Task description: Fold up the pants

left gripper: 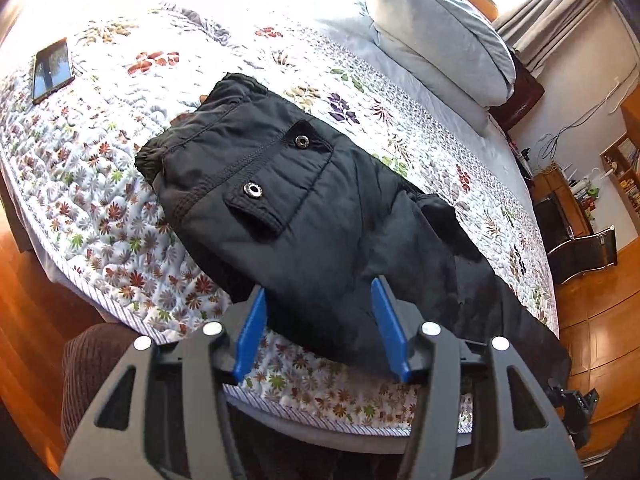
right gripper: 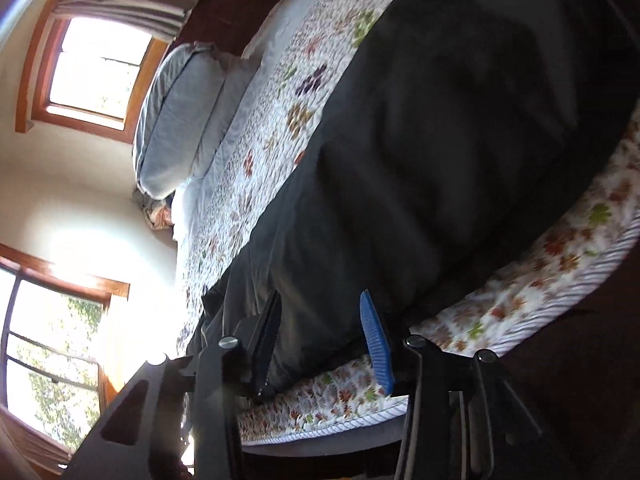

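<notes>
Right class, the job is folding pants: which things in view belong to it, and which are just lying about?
Belongs to the job:
- black padded pants with two snap buttons
- left gripper, open
- right gripper, open
- floral quilted bedspread beneath the pants

Just lying about:
- dark flat tablet
- pale grey pillow

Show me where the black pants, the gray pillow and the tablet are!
black pants (left gripper: 304, 216): left wrist view, on the cloth below the pocket flap.
gray pillow (left gripper: 436, 36): left wrist view, on its top face.
tablet (left gripper: 53, 69): left wrist view, on its dark screen.
</notes>
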`<action>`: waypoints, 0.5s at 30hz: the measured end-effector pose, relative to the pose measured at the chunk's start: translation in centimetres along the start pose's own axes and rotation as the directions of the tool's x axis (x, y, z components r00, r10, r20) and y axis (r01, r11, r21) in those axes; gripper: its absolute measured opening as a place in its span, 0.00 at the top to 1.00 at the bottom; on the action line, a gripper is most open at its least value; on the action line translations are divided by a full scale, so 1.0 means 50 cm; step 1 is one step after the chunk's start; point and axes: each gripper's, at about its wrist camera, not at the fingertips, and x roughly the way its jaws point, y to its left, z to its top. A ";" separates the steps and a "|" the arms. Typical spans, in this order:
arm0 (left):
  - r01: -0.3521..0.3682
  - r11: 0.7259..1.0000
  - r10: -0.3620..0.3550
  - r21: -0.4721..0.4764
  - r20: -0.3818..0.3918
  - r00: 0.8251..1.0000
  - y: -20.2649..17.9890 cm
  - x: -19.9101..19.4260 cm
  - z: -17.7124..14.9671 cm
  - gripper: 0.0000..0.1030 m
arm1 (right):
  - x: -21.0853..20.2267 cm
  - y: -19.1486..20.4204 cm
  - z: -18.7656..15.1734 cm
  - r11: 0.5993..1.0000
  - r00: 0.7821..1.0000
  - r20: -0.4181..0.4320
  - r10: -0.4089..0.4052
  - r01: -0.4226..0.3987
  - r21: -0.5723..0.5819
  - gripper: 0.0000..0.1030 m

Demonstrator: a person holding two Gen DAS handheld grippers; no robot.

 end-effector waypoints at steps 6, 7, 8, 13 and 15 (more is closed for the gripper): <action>-0.019 0.989 0.010 0.148 0.065 0.998 -0.108 -0.007 0.006 0.11 | -0.141 -0.136 0.068 0.982 0.961 0.265 -0.081 0.031 0.189 0.41; -0.010 0.984 -0.001 0.179 0.063 0.998 -0.123 -0.002 0.002 0.11 | -0.154 -0.155 0.079 0.976 0.952 0.291 -0.093 0.031 0.214 0.41; 0.006 0.978 -0.019 0.206 0.059 0.998 -0.140 0.008 0.003 0.10 | -0.167 -0.179 0.089 0.973 0.944 0.315 -0.102 0.028 0.231 0.41; -0.085 0.965 0.071 0.248 0.063 0.995 -0.160 0.073 0.018 0.07 | -0.173 -0.238 0.140 0.962 0.926 0.368 -0.081 -0.024 0.272 0.41; -0.154 0.955 0.143 0.253 0.062 0.988 -0.146 0.101 0.033 0.07 | -0.161 -0.255 0.161 0.957 0.929 0.366 -0.044 -0.066 0.281 0.40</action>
